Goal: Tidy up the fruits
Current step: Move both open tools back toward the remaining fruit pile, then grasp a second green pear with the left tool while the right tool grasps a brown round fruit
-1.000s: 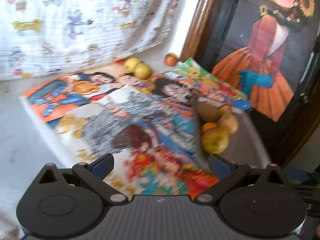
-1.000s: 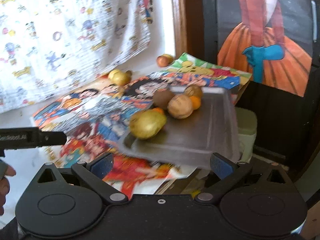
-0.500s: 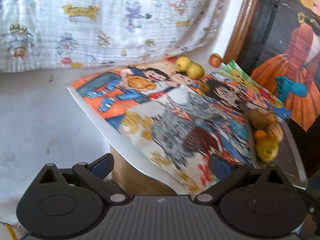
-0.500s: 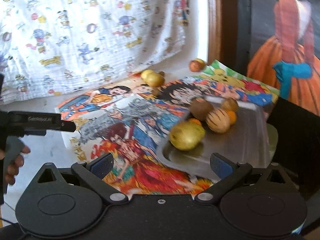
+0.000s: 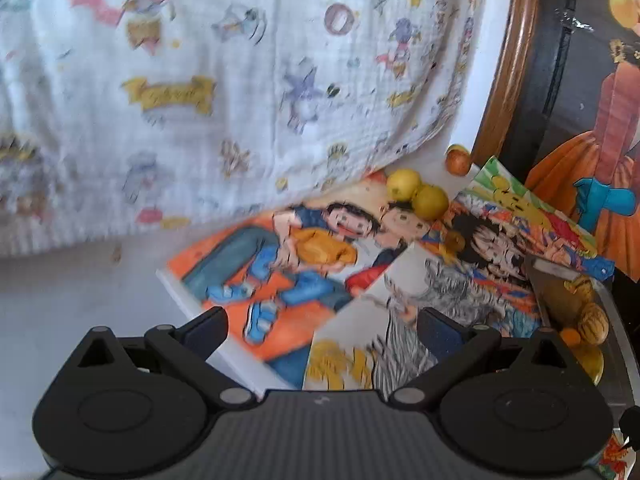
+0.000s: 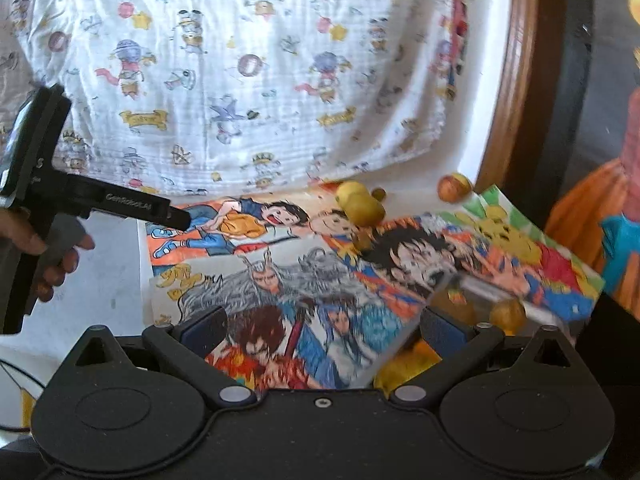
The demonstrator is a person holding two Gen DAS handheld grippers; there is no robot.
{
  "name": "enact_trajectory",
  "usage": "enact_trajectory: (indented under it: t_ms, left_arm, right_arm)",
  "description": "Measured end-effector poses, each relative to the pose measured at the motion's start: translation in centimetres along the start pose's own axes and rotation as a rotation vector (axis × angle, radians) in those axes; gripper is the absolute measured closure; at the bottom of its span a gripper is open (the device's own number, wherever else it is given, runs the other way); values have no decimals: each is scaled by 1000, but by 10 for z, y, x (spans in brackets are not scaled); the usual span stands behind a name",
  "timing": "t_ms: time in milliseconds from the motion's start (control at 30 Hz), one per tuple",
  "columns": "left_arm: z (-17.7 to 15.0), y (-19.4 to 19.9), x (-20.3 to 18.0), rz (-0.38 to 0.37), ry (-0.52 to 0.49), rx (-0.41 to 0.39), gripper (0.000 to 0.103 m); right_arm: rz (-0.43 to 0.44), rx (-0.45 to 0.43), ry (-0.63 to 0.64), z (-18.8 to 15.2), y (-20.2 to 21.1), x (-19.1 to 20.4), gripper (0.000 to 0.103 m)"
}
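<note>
Both tools are released and carry nothing. The left hand-held gripper [image 5: 322, 326] fills the bottom of its own view with its jaws spread wide over the near corner of the cartoon poster [image 5: 280, 280]; the right hand-held gripper [image 6: 320, 330] sits at the bottom of its view the same way, jaws wide apart, above the poster's lower part.

The poster's left edge runs diagonally from the middle of the left-wrist frame toward the bottom, and left of it lies bare pale surface [image 5: 72, 300] across the lower left. Above, a white patterned cloth [image 5: 240, 80] hangs over the upper left and middle, its hem meeting the poster's far edge.

Two yellow fruits [image 5: 416, 194] touch each other at the poster's far edge, right of center. A reddish fruit [image 5: 457, 160] sits apart from them, up and to the right, just beside the wooden frame [image 5: 504, 60] that rises along the upper right.

A metal tray [image 5: 618, 344] lies at the right edge of the left-wrist frame, over the poster's right side, holding a striped round fruit [image 5: 594, 322] and several blurred fruits beside it. In the right-wrist view the tray [image 6: 540, 308] sits in the lower right, partly behind that tool's right jaw, too blurred to count its contents. The left tool's body shows at that frame's left edge, gripped by a hand [image 6: 52, 248].
</note>
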State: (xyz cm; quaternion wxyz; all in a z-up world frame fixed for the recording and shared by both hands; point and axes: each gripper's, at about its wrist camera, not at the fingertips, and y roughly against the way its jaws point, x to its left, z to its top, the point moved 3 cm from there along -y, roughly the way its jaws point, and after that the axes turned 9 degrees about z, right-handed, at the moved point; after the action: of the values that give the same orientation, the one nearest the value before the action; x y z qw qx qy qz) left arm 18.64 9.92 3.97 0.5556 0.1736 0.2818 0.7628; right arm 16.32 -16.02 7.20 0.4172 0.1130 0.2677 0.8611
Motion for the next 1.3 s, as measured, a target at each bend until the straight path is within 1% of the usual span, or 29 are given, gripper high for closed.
enact_trajectory:
  t_ms: [133,300,367,500,567,633,733,800,867,900,933,967,1033,1100,1167,1300]
  left_arm:
    - [13,-11,-4,-33,-25,-13,0]
    - [25,-28,-12,-72,-39,-11,0]
    - [28,-36,-16,-90,-45,-5,0]
    - [40,-54,-26,-160,-70,2,0]
    - [49,-61,-32,-198,-83,-6,0]
    - [60,-70,-41,-232,-99,-19,0]
    - [75,-85,-56,-258,-111,-56,0]
    - [85,-98,-66,-250,-119,-109,0]
    - [93,-112,-77,-238,-135,-162,0]
    - [97,-122,-83,-242,-151,-181,0]
    - [99,-130,-87,-249,-163,-186,1]
    - [101,-140,-92,-263,-173,-183,1]
    - [103,-157,-96,-290,-163,-149,1]
    - [105,-176,-98,-339,-107,-84,1]
    - [107,-192,-98,-379,-48,-29,1]
    - [109,-218,-102,-402,29,44,1]
  right_arm:
    - [8,1,26,9,-12,-3,1]
    - [22,7,24,13,-29,-9,1]
    - [25,17,43,14,-37,-12,1]
    - [22,35,130,28,-51,-23,1]
    - [37,42,171,41,-59,-30,1]
    - [65,68,200,55,-73,-41,1]
    - [109,103,177,70,-99,-60,1]
    - [131,133,135,76,-122,-73,4]
    - [134,170,93,76,-147,-83,10]
    - [134,189,78,76,-158,-86,13]
    - [132,207,63,74,-170,-90,17]
    - [130,218,51,74,-180,-93,20]
    - [123,236,27,72,-198,-99,24]
    - [123,249,5,70,-214,-105,28]
    - [124,269,3,69,-228,-108,36]
    - [124,294,20,68,-247,-107,45]
